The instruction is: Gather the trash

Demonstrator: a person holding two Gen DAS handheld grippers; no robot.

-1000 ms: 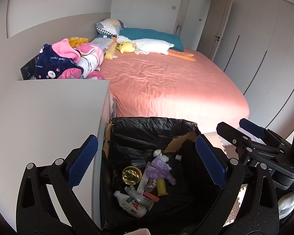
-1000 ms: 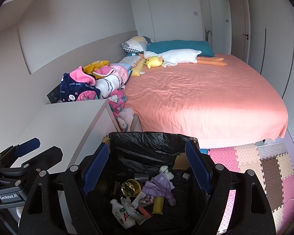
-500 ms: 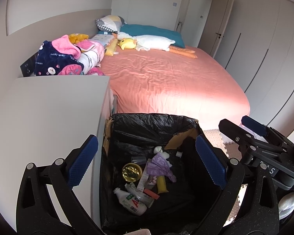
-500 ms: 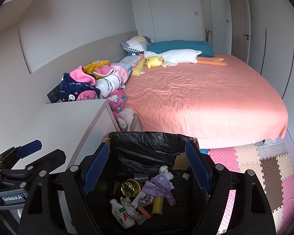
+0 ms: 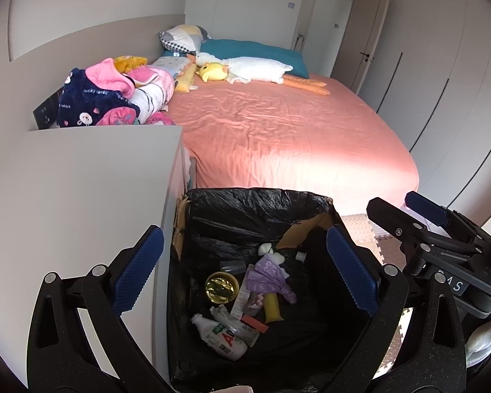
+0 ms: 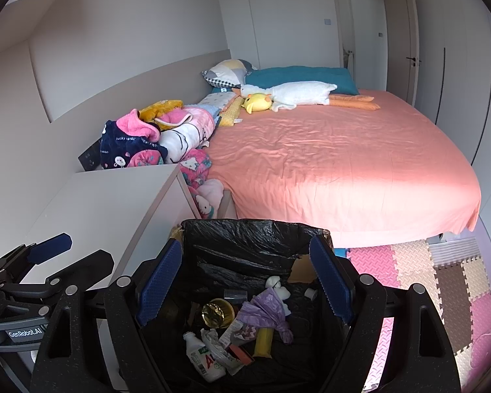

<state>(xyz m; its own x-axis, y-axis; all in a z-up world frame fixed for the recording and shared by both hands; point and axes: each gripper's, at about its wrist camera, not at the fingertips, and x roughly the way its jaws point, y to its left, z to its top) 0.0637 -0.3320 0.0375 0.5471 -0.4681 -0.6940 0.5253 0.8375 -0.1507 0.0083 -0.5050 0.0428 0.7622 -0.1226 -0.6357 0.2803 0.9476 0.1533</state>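
Note:
A cardboard bin lined with a black bag (image 5: 255, 206) (image 6: 245, 232) stands between the white cabinet and the bed. Trash lies inside: a white bottle (image 5: 221, 335) (image 6: 203, 357), a gold lid (image 5: 222, 286) (image 6: 216, 311), a purple bag (image 5: 268, 275) (image 6: 265, 311), a yellow tube (image 5: 272, 308), a clear cup and wrappers. My left gripper (image 5: 245, 275) hangs open and empty above the bin. My right gripper (image 6: 245, 285) is open and empty above it too. Each gripper shows in the other's view: the right (image 5: 442, 229), the left (image 6: 45, 262).
A white cabinet top (image 5: 75, 190) (image 6: 114, 196) is at the left. A bed with a salmon sheet (image 5: 284, 131) (image 6: 337, 160) lies behind the bin, with plush toys, pillows and piled clothes (image 5: 108, 98). Foam mats (image 6: 425, 268) cover the floor at right. Wardrobe doors line the right wall.
The left gripper has drifted back and up a little, so the bin sits slightly lower and farther in its view. The right gripper has barely moved. Both stay open.

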